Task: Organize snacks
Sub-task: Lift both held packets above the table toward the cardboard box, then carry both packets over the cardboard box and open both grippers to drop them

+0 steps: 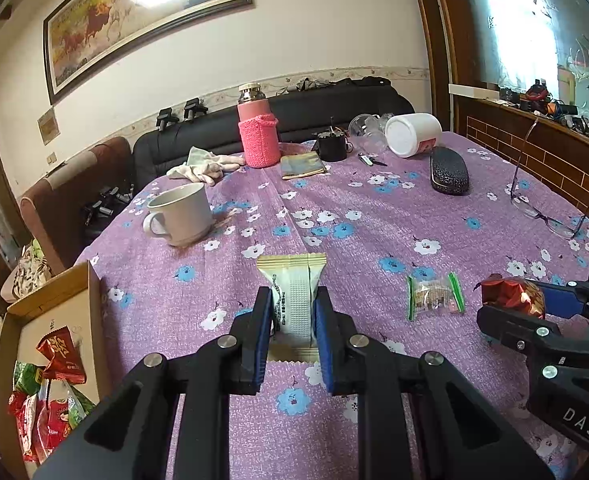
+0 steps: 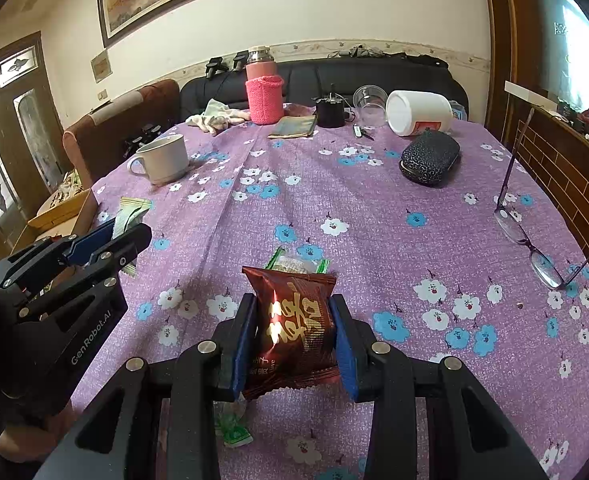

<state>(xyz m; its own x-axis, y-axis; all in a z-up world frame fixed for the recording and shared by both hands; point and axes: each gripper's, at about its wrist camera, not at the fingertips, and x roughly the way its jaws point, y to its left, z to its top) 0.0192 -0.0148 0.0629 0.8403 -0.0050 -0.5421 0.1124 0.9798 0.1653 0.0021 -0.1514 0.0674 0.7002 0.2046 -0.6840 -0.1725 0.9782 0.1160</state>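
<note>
Left tongs (image 1: 293, 312) clamped on cream wafer packet (image 1: 292, 300), right tongs (image 2: 293, 334) on maroon snack pouch (image 2: 294, 328), both above desk (image 1: 374, 208); risk: slick wrappers slipping before cardboard box (image 1: 90, 300).

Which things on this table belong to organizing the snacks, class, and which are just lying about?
Belonging: left gripper shut on cream snack pack; right gripper shut on red snack pack; clear green-edged packet; cardboard box of snacks.

Lying about: white mug; pink flask; glasses; glasses case.
</note>
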